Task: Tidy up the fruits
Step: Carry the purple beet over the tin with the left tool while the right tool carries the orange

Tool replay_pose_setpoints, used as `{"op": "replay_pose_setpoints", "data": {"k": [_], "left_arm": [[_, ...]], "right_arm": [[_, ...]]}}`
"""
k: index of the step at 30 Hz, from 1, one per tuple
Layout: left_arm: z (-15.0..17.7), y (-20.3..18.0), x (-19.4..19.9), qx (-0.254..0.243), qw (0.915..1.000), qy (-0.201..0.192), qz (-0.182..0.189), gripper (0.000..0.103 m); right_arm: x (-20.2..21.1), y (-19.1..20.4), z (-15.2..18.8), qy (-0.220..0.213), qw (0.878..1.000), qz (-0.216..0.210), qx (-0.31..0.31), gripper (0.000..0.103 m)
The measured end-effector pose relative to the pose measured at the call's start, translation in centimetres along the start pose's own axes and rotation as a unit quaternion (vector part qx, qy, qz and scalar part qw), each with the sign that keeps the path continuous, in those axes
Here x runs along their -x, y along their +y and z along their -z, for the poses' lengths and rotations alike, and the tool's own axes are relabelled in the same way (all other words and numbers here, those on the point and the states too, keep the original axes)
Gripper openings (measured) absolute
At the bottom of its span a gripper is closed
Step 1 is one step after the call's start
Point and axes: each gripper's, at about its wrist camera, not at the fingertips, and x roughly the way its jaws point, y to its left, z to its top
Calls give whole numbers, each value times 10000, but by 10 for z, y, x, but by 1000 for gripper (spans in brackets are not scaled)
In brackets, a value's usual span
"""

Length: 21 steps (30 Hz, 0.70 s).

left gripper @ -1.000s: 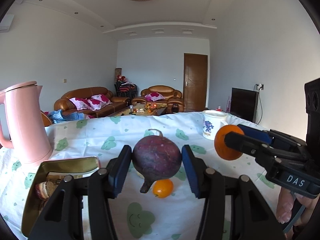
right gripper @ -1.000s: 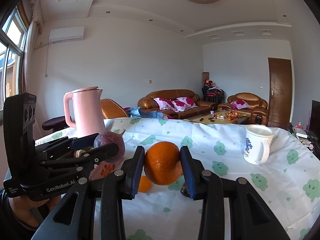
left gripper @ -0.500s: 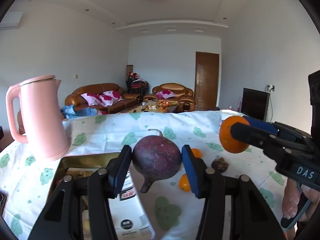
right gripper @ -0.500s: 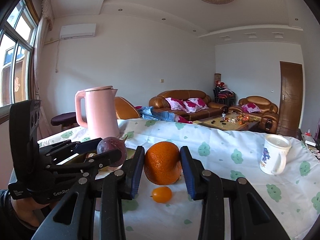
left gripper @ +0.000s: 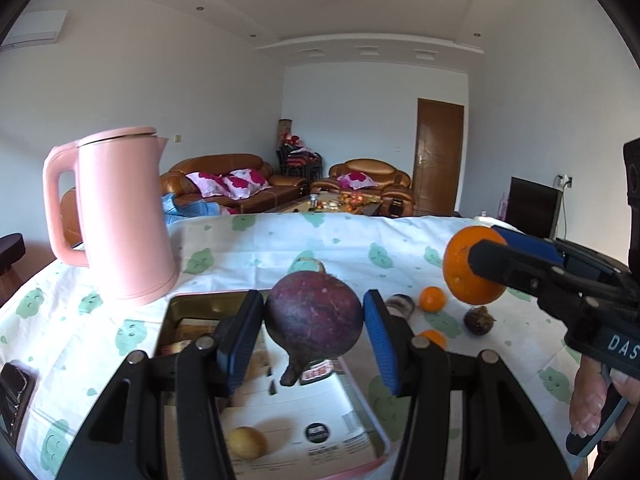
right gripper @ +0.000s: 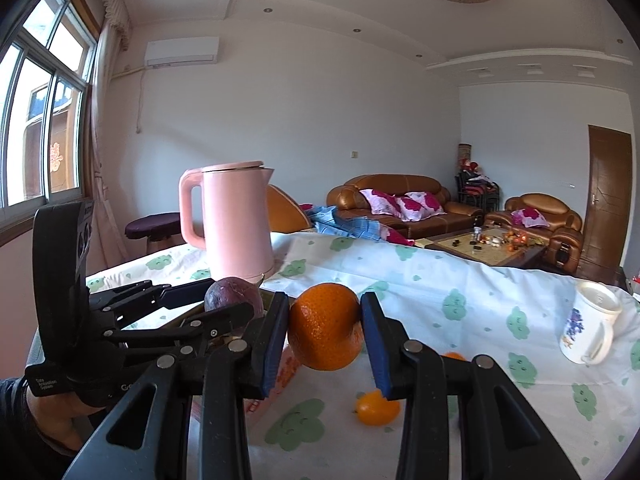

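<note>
My left gripper (left gripper: 314,330) is shut on a dark purple round fruit (left gripper: 314,318) with a short stem, held above a gold metal tin (left gripper: 188,312) and a white tray (left gripper: 304,428) that holds a small yellow-brown fruit (left gripper: 247,442). My right gripper (right gripper: 325,334) is shut on a large orange (right gripper: 325,332), held above the tablecloth; the same orange (left gripper: 466,272) shows at the right of the left wrist view. Small oranges (left gripper: 432,299) and a dark fruit (left gripper: 479,319) lie on the cloth. In the right wrist view the left gripper (right gripper: 236,304) holds the purple fruit (right gripper: 234,294) beside the orange.
A pink kettle (left gripper: 120,216) stands at the tin's far left. A white mug (right gripper: 588,328) sits at the table's right. A small orange (right gripper: 376,408) lies under the right gripper. The table (right gripper: 440,280) wears a white cloth with green prints. A hand (left gripper: 592,396) holds the right gripper's handle.
Both grippers have swung left across the table with their fruits still held. The kettle has come towards the middle of both views, and the tin and tray now lie under the left gripper.
</note>
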Motion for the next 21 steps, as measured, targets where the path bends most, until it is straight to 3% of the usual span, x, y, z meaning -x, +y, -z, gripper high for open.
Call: {"op": "replay_pose_setpoints", "data": {"k": [21], "left_arm": [[5,57,-5,262,9975,394,-517,53]], "right_arm": [[-46,34,-5,273,9980,-559,76,39]]}}
